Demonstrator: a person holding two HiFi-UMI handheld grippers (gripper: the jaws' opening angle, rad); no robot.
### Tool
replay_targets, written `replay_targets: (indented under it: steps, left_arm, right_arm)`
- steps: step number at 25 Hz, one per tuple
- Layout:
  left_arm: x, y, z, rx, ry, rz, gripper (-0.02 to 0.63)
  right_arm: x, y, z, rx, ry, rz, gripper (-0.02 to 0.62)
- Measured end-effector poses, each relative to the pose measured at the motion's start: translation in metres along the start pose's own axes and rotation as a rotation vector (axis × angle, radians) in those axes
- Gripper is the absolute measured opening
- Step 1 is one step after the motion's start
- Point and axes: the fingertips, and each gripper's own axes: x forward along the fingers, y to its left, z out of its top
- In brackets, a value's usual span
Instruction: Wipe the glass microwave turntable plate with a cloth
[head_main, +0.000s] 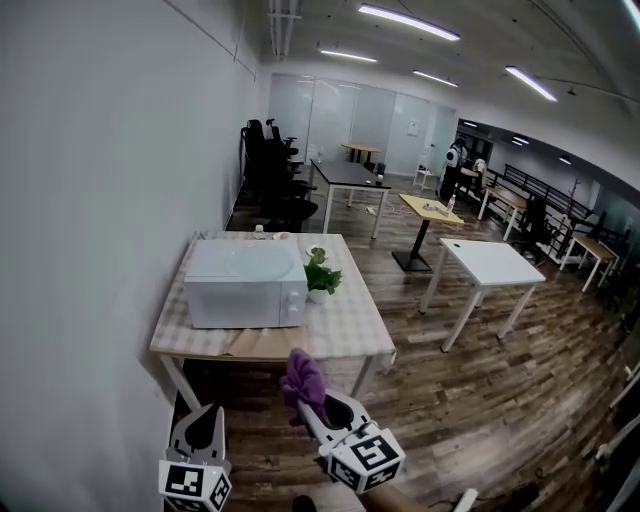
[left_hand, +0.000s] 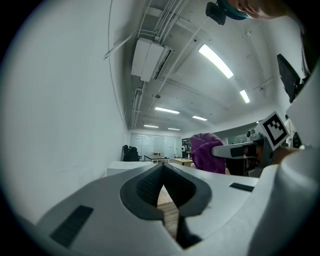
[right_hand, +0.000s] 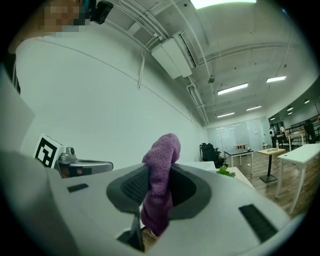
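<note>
A white microwave (head_main: 246, 284) stands shut on a checkered table (head_main: 345, 332) by the left wall, some way ahead of both grippers. No glass turntable plate shows in any view. My right gripper (head_main: 310, 397) is shut on a purple cloth (head_main: 303, 378), which bunches up above its tips; the cloth (right_hand: 160, 180) fills the jaws in the right gripper view and also shows as a purple cloth (left_hand: 207, 153) at the right of the left gripper view. My left gripper (head_main: 210, 425) hangs lower left, shut and empty, its jaws meeting at the tip (left_hand: 162, 175).
A small potted plant (head_main: 320, 273) sits right of the microwave. White tables (head_main: 492, 265) and a yellow table (head_main: 430, 209) stand on the wooden floor to the right. Black office chairs (head_main: 272, 165) line the far wall.
</note>
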Motion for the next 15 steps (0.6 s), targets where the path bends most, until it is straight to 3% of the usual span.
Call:
replay_targets:
  steps: [8,15]
  left_arm:
    - [0.086,0.004,-0.005,-0.05,0.036,0.031,0.008]
    - [0.135,-0.015,-0.001,-0.017,0.043,0.021,0.008]
  right_arm:
    - [0.039,-0.073,0.004,0.03,-0.001,0.038,0.098]
    - [0.05,-0.125,0.004,0.059,-0.014,0.046,0.098]
